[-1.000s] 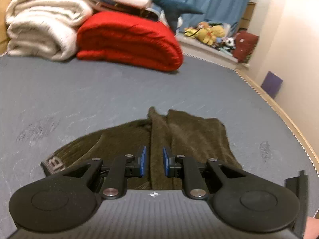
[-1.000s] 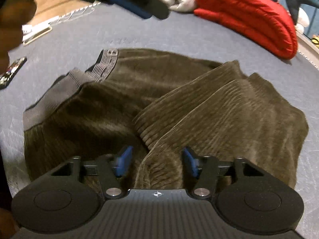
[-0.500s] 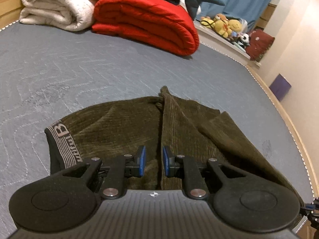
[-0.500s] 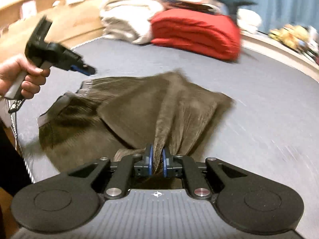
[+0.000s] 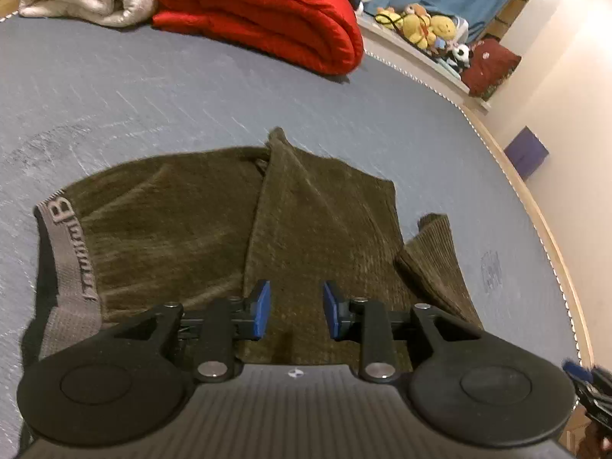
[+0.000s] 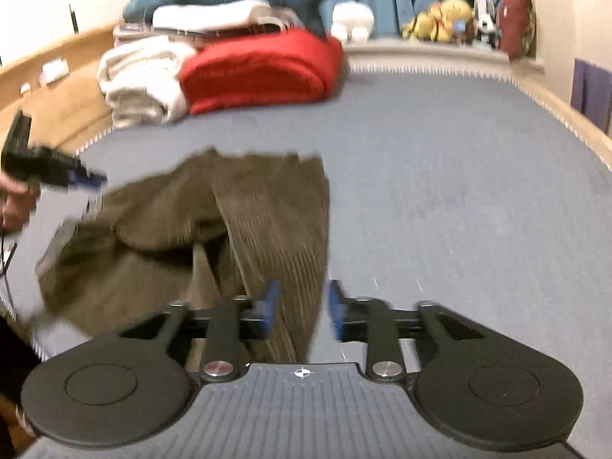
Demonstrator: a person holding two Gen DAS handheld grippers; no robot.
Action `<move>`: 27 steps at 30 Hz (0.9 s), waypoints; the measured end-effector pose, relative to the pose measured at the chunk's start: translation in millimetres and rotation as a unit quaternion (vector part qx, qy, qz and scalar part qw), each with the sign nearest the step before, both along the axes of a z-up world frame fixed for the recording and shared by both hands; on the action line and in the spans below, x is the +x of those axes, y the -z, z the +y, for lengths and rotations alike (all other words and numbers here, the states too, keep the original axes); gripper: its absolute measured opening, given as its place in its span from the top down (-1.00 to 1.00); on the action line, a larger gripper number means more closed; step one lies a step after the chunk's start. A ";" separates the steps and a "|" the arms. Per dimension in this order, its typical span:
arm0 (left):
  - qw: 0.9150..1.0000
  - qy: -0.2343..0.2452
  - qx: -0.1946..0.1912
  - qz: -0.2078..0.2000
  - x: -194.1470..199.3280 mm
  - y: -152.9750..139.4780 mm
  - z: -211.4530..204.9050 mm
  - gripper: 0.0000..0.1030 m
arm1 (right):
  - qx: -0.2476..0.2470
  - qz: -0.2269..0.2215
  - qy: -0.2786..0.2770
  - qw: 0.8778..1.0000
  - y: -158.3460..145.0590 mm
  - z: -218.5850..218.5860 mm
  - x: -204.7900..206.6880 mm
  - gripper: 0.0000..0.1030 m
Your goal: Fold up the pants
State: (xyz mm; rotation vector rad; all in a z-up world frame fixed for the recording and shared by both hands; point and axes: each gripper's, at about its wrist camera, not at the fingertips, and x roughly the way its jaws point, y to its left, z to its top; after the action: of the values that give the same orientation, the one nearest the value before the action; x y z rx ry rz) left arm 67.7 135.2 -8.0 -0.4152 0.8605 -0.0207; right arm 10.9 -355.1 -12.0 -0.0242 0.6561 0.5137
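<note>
Currently, scene: brown corduroy pants [image 5: 214,237] lie partly folded on a grey mattress [image 5: 153,95].
Left gripper [image 5: 295,311]: jaws opening, clamping nothing; cloth lies just beyond and under its fingers.
Right gripper [image 6: 302,311]: jaws opening, cloth edge between its fingers, seemingly let go.
Pants: one leg lies across the other, waistband [image 5: 70,252] left of the left fingers.
Likely reason: both let go so the fold settles flat.
</note>
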 end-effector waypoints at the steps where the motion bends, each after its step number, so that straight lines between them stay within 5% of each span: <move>1: 1.000 0.003 0.002 0.001 0.8 1.5 -3.1 0.31 | -0.006 -0.006 -0.007 1.000 1.6 13.5 6.9 0.19; 8: 1.000 -0.006 0.011 0.017 4.8 12.1 1.4 0.25 | -0.069 -0.032 -0.044 0.996 22.8 103.7 52.9 -0.03; 19: 0.999 -0.032 0.006 0.022 2.6 3.4 22.0 0.18 | -0.190 -0.014 -0.081 0.978 62.8 190.9 104.1 0.02; 20: 0.999 -0.031 0.009 0.022 2.4 4.1 22.4 0.17 | -0.190 -0.009 -0.079 0.979 64.7 192.0 107.4 0.08; 23: 0.999 -0.035 0.006 0.024 2.3 7.2 24.9 0.17 | -0.184 0.000 -0.066 0.981 62.8 188.9 112.7 0.79; 27: 0.999 -0.035 0.005 0.026 3.8 11.5 25.8 0.17 | -0.148 -0.033 -0.012 0.988 40.1 159.0 107.8 0.85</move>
State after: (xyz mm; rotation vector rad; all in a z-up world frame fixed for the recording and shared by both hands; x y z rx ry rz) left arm 71.5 161.0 -19.5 -0.4386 0.8969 0.0598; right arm 118.7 -196.1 -52.2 -0.3287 0.6638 0.4333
